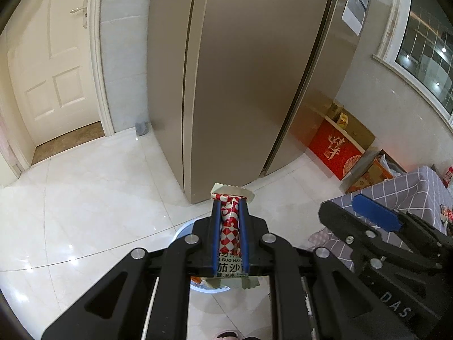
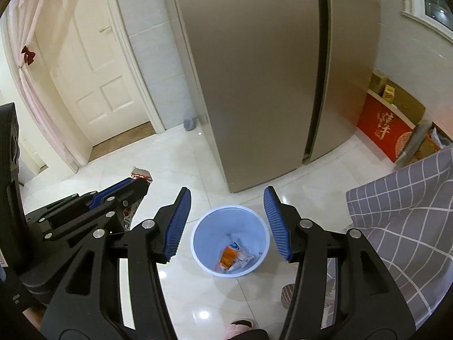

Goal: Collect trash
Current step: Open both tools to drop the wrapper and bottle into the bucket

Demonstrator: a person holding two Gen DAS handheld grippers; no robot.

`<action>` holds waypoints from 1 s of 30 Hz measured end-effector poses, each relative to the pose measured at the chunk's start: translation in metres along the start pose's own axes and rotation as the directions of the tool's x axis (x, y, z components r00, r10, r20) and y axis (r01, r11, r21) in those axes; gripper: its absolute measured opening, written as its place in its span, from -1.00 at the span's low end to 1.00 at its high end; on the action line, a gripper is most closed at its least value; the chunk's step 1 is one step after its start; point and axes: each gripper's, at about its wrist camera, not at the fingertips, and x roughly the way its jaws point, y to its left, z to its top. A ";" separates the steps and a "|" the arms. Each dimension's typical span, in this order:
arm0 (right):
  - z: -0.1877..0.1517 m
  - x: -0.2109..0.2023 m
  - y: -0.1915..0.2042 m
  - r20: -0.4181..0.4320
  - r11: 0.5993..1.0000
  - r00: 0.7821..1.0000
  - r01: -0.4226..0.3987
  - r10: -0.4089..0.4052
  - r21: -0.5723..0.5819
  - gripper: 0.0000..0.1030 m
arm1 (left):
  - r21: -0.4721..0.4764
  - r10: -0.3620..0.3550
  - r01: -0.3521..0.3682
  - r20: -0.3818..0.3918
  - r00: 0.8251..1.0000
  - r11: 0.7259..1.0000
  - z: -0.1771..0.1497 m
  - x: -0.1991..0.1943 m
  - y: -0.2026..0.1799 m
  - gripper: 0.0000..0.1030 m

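- Left tool [image 1: 230, 206] was clamped tight on a red/white checked sauce packet [image 1: 230, 226], pads squeezing it mid-length w/ both crimped ends sticking out — a firm pinch so the thin sachet wouldn't slip while carried.
- Packet hung directly over the blue bin [image 2: 230, 238]; in the left wrist view only slivers of the bin rim showed under the tool, so it looked lined up for a drop.
- Right tool [image 2: 225, 218] was spread wide, holding nothing, w/ the bin framed between its pads — prob. just emptied or waiting its turn, kept to the right so as not to block the left.
- Bin stood on the tile floor [image 2: 181, 158], near the fridge [image 2: 254, 85] corner and just left of the counter w/ grey check cloth [image 2: 402, 198] — close to where trash came from.
- Bin already held several wrappers [image 2: 233, 256] at the bottom, incl. an orange one, so task seemed partway done.
- Next, judged: open left tool to release.
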 end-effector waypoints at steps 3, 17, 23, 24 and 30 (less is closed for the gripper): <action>0.000 -0.001 -0.002 0.008 1.000 1.000 0.021 -0.021 0.001 0.04 | 0.005 -0.001 0.001 0.000 1.000 1.000 0.001 0.003 -0.002 -0.77; 0.003 -0.010 -0.013 0.064 0.998 0.996 0.063 -0.064 0.030 0.09 | -0.045 0.038 -0.038 -0.002 0.999 0.998 0.009 0.009 -0.002 0.18; 0.002 -0.013 -0.015 0.059 0.997 0.996 0.068 -0.070 0.032 0.09 | -0.033 0.042 -0.042 0.005 0.999 0.999 0.008 0.001 -0.005 0.18; 0.002 -0.014 -0.016 0.058 0.997 0.996 0.068 -0.070 0.033 0.09 | -0.032 0.039 -0.039 0.007 0.999 0.999 0.008 0.000 -0.006 0.18; 0.001 -0.029 -0.020 0.067 0.996 0.995 0.074 -0.076 0.039 0.10 | -0.018 0.023 -0.023 0.015 1.000 1.000 0.009 -0.012 -0.017 0.18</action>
